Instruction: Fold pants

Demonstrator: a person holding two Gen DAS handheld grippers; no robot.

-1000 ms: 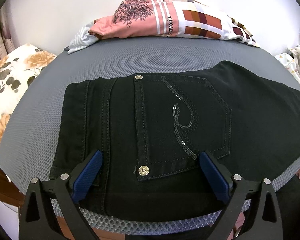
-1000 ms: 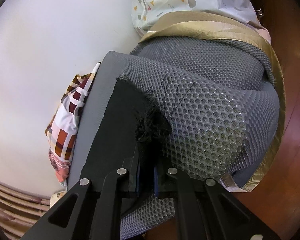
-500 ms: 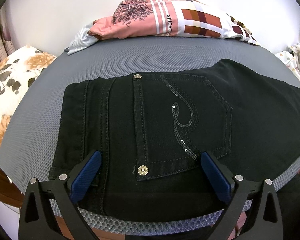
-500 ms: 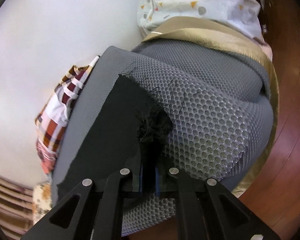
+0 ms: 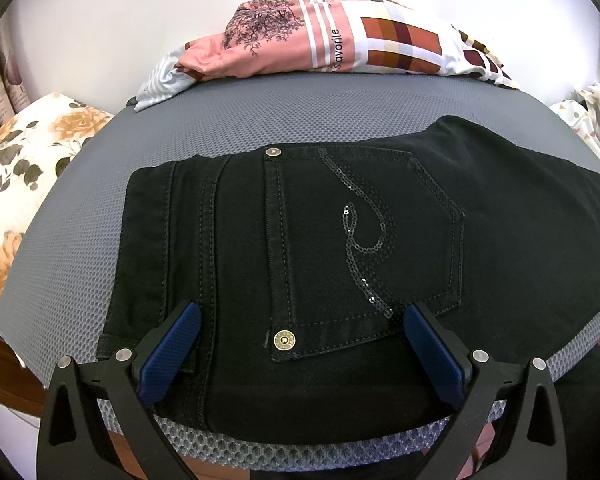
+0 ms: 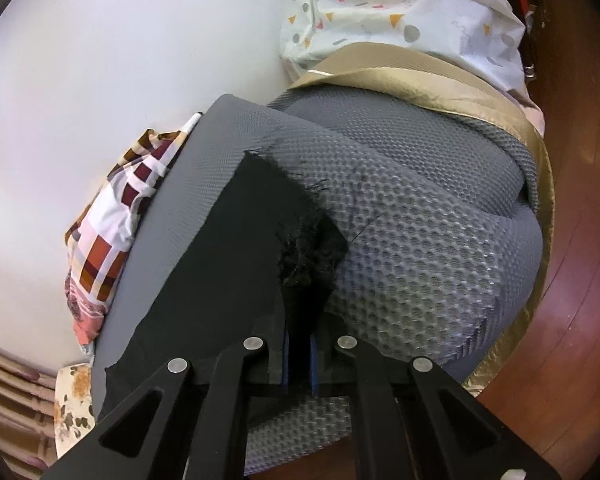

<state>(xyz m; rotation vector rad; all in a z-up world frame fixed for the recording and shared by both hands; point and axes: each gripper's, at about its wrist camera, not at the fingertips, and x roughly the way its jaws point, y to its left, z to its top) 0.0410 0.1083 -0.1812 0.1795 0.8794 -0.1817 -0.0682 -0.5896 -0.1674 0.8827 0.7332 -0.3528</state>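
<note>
Right gripper (image 6: 299,354) rolled, patterned bedding (image 6: 112,236) lower.

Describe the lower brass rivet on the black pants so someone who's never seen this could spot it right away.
On the grey mesh cushion lie black pants, back pocket up. The rivet sits at the pocket's near corner; unlike the duller rivet at the far corner, it is bigger and shiny brass.

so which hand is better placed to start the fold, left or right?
Right. Its tool is already shut on the frayed leg hem of the black pants, ready to carry it toward the waist. The left tool is open over the back pocket, gripping nothing.
</note>
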